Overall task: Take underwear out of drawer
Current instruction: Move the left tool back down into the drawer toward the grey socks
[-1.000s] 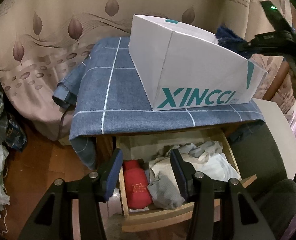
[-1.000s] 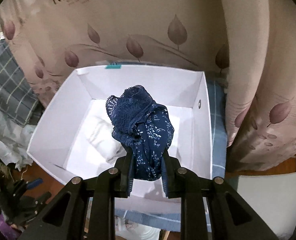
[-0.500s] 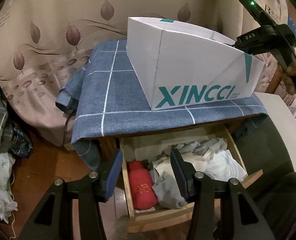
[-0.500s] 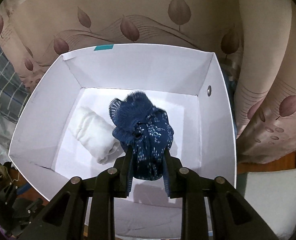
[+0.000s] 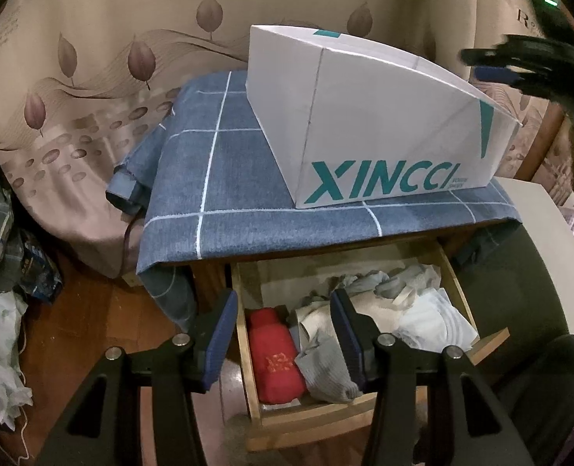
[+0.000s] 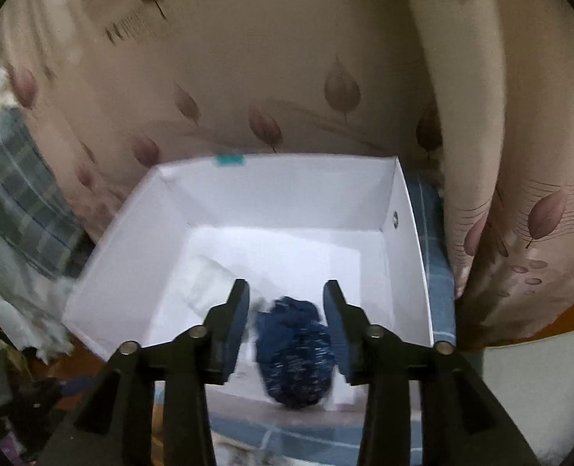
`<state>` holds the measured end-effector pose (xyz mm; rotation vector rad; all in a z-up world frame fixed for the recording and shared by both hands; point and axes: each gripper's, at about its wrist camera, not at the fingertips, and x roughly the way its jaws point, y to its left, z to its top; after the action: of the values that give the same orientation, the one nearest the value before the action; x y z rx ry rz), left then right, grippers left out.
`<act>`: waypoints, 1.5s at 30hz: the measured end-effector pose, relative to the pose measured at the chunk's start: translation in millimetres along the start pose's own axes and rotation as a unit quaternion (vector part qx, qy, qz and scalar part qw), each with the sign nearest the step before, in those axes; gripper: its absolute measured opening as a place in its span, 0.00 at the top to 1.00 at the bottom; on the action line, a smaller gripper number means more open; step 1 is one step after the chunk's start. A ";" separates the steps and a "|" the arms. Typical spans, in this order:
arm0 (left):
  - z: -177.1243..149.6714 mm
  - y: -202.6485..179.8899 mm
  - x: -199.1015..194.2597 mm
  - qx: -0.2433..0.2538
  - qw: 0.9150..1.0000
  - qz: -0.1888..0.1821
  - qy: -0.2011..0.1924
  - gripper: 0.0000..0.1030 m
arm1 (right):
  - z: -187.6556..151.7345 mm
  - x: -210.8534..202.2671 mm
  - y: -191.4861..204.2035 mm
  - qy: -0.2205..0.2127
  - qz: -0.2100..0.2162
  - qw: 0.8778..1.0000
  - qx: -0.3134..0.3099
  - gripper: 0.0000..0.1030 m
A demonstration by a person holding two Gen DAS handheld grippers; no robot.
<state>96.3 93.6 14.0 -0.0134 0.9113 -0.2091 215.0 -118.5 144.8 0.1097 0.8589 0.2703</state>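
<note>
Your right gripper point(image 6: 285, 324) is hanging over the white cardboard box point(image 6: 279, 198) with its jaws spread apart, gripping nothing. The bunched navy lace-trimmed underwear point(image 6: 294, 353) is lying between the fingers, at the box's 6 o'clock edge, blurred, beside a white roll at 9 o'clock. Your left gripper point(image 5: 283, 334) is hovering, jaws apart, above the open wooden drawer point(image 5: 287, 419) of folded clothes, at 6 o'clock of the box

Left wrist cam: low, in front of white box point(image 5: 364, 124), facing its side. Right wrist cam: close above box point(image 6: 287, 202), looking in. Box shared.
</note>
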 end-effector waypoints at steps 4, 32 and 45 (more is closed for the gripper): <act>-0.9 -1.3 2.1 0.001 1.000 -0.002 0.007 0.51 | -43.1 -38.5 8.7 -0.045 0.026 0.999 -0.001 0.48; -42.9 -34.5 143.6 -0.095 0.947 -0.058 0.302 0.51 | -189.4 -82.9 -49.6 -0.059 0.021 0.997 0.053 0.25; -61.1 -33.1 185.1 -0.137 0.920 -0.037 0.364 0.50 | -189.8 -83.9 -51.9 -0.064 0.042 0.995 0.059 0.22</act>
<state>152.5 31.5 -165.1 -0.2441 1.6838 -0.1539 28.5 -194.2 72.3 0.2704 0.7436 0.2876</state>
